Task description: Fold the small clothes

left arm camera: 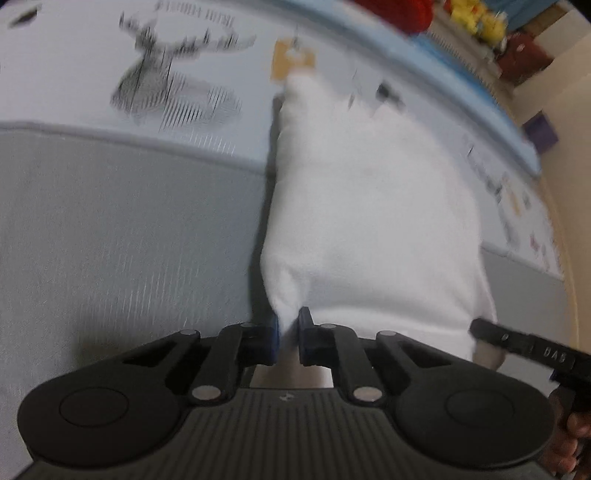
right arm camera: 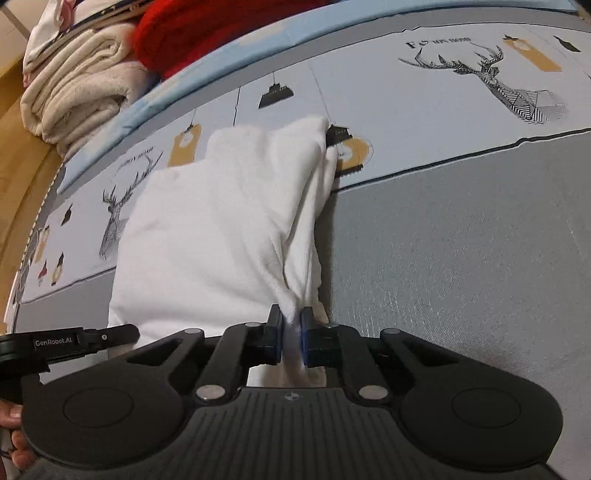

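Observation:
A small white garment [left arm camera: 373, 206] lies stretched over the bed, seen also in the right wrist view [right arm camera: 218, 229]. My left gripper [left arm camera: 290, 325] is shut on its near left corner. My right gripper [right arm camera: 291, 319] is shut on its near right corner, where the cloth bunches into folds. Each view shows the other gripper at the garment's opposite near corner: the right gripper [left arm camera: 517, 341] and the left gripper [right arm camera: 85, 339]. The left wrist view is motion-blurred.
The bed cover [right arm camera: 461, 258] is grey with a pale band printed with deer and tags. A folded cream blanket [right arm camera: 74, 92] and a red cloth [right arm camera: 221, 26] lie at the far edge. Yellow toys [left arm camera: 476, 18] sit beyond the bed.

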`<action>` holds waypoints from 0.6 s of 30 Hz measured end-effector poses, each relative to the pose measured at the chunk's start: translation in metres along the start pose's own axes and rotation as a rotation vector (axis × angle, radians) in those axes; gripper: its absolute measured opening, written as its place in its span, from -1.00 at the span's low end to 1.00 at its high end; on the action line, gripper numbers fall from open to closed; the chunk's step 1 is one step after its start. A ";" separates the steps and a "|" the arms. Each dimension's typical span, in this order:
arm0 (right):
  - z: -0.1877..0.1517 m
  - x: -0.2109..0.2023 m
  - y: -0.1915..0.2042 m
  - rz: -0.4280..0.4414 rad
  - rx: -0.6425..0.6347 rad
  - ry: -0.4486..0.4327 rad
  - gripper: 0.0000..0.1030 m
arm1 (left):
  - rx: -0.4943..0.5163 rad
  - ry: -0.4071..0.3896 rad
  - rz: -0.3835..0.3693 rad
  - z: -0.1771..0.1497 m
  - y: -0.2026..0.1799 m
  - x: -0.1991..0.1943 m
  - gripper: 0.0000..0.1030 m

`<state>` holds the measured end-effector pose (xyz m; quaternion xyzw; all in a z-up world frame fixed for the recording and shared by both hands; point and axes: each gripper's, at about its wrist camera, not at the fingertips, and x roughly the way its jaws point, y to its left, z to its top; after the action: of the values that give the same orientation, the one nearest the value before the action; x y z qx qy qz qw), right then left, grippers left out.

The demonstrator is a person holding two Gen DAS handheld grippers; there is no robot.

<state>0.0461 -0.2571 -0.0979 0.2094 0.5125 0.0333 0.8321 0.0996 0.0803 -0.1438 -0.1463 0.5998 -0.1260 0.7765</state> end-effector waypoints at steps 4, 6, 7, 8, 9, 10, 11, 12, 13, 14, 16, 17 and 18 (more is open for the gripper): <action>-0.005 0.003 0.000 -0.048 -0.024 0.041 -0.79 | 0.040 -0.029 0.003 -0.002 -0.008 -0.016 -0.71; -0.005 -0.004 0.001 -0.034 -0.029 0.019 -0.75 | 0.063 -0.056 0.000 -0.005 -0.007 -0.022 -0.71; -0.006 -0.003 0.000 -0.039 -0.036 0.021 -0.71 | 0.081 -0.026 0.031 -0.007 -0.007 -0.015 -0.65; -0.007 -0.001 -0.001 -0.053 -0.041 0.036 -0.62 | 0.087 0.010 0.065 -0.010 -0.006 -0.009 -0.60; -0.009 0.004 -0.002 -0.076 -0.043 0.063 -0.56 | 0.087 0.030 0.075 -0.013 -0.003 -0.005 -0.58; -0.013 0.008 -0.003 -0.095 -0.047 0.088 -0.54 | 0.089 0.016 0.073 -0.013 -0.005 -0.009 -0.59; -0.015 0.010 -0.003 -0.113 -0.055 0.107 -0.48 | 0.101 -0.006 0.077 -0.015 -0.008 -0.016 -0.58; -0.017 0.009 -0.002 -0.129 -0.063 0.107 -0.44 | 0.122 -0.042 0.091 -0.017 -0.012 -0.026 -0.56; -0.018 0.005 -0.001 -0.141 -0.069 0.095 -0.44 | 0.156 -0.098 0.117 -0.022 -0.018 -0.040 -0.35; -0.019 0.000 0.000 -0.151 -0.070 0.080 -0.44 | 0.188 -0.156 0.143 -0.027 -0.024 -0.053 0.11; -0.024 -0.017 0.002 -0.193 -0.075 0.018 -0.42 | 0.253 -0.294 0.214 -0.040 -0.038 -0.085 0.75; -0.026 -0.028 0.004 -0.221 -0.087 -0.028 -0.40 | 0.281 -0.349 0.240 -0.047 -0.044 -0.099 0.87; -0.030 -0.041 0.008 -0.249 -0.104 -0.089 -0.40 | 0.311 -0.397 0.255 -0.053 -0.052 -0.113 0.88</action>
<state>0.0021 -0.2517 -0.0721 0.1020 0.4947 -0.0530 0.8614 0.0188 0.0696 -0.0360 0.0292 0.4231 -0.0868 0.9014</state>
